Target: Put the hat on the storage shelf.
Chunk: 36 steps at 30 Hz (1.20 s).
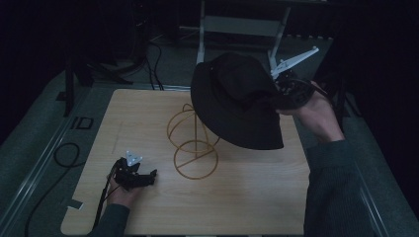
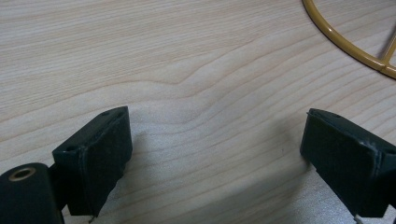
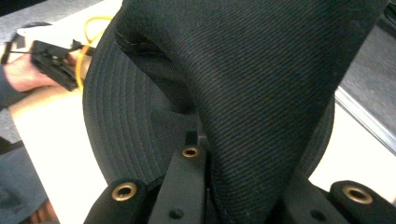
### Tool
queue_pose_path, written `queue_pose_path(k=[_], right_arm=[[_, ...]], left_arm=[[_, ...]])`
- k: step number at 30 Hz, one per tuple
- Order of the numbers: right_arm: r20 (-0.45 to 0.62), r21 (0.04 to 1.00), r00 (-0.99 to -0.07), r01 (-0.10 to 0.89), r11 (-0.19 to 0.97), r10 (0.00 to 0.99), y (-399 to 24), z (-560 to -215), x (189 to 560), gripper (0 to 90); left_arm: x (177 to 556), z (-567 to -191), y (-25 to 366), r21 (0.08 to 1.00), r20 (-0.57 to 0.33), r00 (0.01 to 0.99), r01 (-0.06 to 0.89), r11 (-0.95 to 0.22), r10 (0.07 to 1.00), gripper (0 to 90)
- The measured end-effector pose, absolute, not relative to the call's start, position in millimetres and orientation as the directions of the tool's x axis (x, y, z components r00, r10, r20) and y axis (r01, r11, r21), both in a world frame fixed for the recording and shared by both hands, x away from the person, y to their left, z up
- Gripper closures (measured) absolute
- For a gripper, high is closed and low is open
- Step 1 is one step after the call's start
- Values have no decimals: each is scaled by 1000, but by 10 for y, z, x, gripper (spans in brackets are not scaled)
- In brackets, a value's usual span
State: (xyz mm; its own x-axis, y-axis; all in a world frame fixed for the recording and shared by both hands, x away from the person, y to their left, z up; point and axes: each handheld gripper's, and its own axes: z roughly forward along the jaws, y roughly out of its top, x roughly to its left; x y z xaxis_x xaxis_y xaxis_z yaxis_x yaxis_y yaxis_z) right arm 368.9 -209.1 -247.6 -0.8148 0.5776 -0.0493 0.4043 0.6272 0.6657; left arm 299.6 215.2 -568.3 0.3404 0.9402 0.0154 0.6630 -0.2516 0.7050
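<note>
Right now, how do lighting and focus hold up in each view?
High view: dim, surroundings almost black, hat a dark shape above the wire stand. Left gripper view: bright, sharp wood grain on the table. Right gripper view: hat weave crisp, left gripper soft behind.

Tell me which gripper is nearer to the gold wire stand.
Left. The left gripper rests on the table just left of the wire stand, jaws open. The right gripper is raised beyond it to the right, clamping the black hat.

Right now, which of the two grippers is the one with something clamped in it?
The right gripper, raised at the table's far right, is shut on the black hat. The left gripper rests low on the wooden table, jaws apart around bare wood.
</note>
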Motion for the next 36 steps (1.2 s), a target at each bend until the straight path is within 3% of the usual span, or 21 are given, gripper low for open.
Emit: queue_pose_path(k=[19,36], right_arm=[[-76,616,-892,310,724,446,-1382,-2529,3635,873],[-55,582,-915,295,758,399,-1124,-2717,3624,866]], left_arm=[[2997,-5682,2151,704,15,341,664,-252,940,94],[3000,-5682,2151,704,14,343,663,-253,939,94]])
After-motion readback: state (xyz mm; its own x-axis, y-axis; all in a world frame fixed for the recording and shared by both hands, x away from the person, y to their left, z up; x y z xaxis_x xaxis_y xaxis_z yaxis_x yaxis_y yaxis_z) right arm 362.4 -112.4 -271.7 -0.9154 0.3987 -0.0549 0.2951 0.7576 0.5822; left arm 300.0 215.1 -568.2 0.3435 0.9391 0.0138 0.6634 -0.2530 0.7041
